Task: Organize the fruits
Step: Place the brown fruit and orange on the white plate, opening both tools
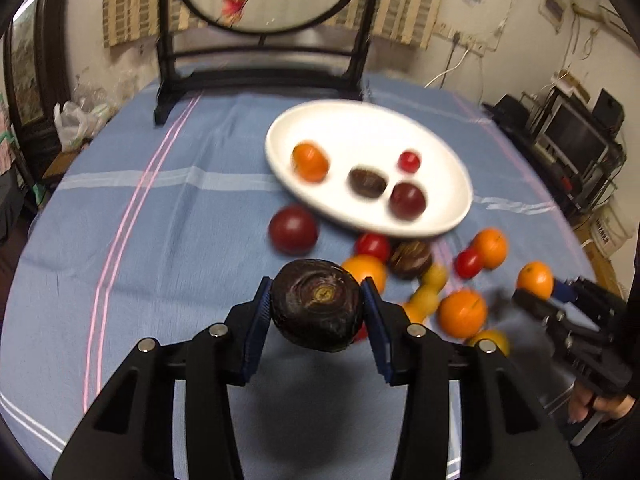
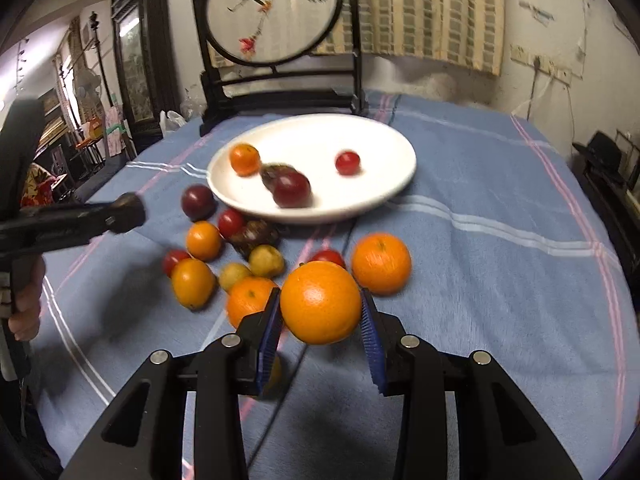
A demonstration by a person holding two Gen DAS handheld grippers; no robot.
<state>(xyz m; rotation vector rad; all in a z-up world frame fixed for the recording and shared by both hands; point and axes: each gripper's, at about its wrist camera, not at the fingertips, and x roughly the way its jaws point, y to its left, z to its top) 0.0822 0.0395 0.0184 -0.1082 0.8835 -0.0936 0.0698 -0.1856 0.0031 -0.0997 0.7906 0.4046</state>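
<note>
On the white plate (image 2: 360, 140) four fruits; left gripper (image 1: 318, 308) clamping one dark fruit (image 1: 318, 312), right gripper (image 2: 320, 312) one orange (image 2: 320, 302).

the cloth on the desk (image 2: 480, 184) is light blue with white and pink stripes. the round ceramic plate (image 2: 372, 136) is plain white. the left tool (image 1: 318, 304) is black with blue pads and grips a wrinkled dark purple-brown fruit (image 1: 318, 310) with a yellowish centre. the right tool (image 2: 320, 308), coloured the same, grips a glossy bright orange citrus fruit (image 2: 320, 300).
</note>
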